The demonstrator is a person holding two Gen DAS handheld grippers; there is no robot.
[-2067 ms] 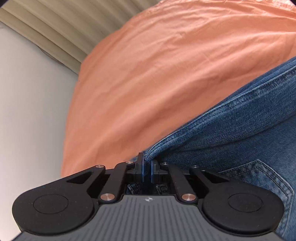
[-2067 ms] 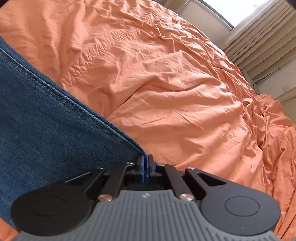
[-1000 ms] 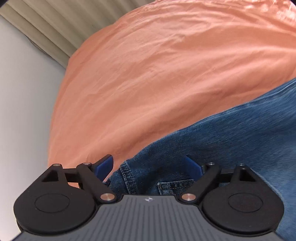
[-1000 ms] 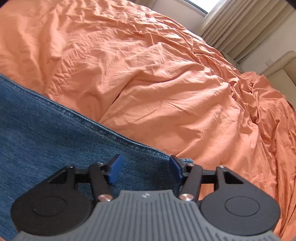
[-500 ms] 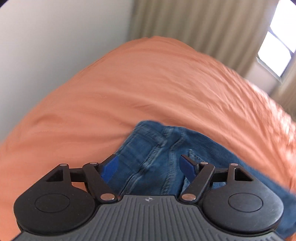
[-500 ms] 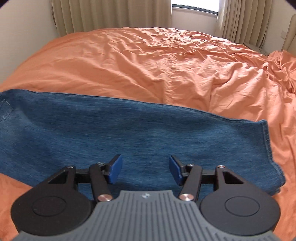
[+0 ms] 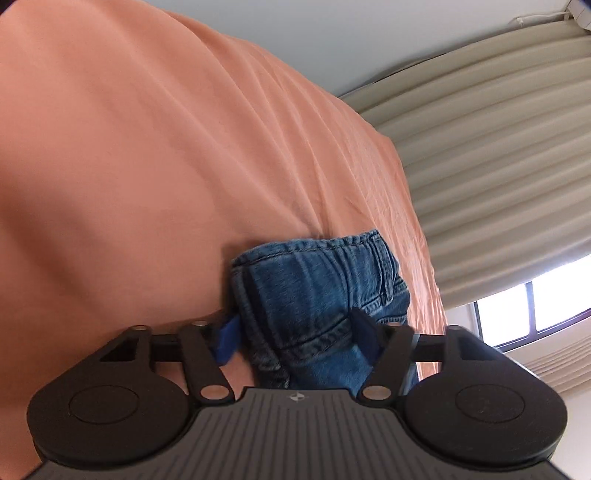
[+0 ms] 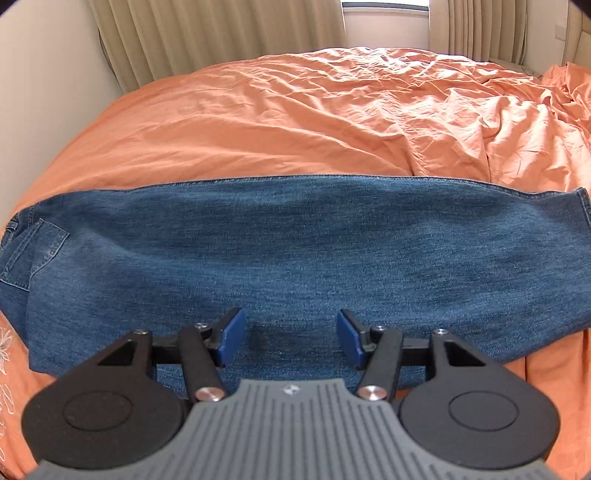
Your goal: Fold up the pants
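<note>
Both claws over the jeans (image 8: 295,251)

L claw (image 7: 295,332) rolled sideways, just been closing round the waist end, not pinching yet; R claw (image 8: 290,338) tipped down, open.

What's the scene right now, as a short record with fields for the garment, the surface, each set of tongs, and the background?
garment: blue jeans, folded lengthwise into one long strip, waist end at the picture's left, hem at the right
surface: orange bedsheet, wrinkled
left tongs: jaws have just been closing, waistband end of the jeans between them, firm grip not certain
right tongs: open, empty, over the near edge of the jeans
background: beige curtains, window
</note>
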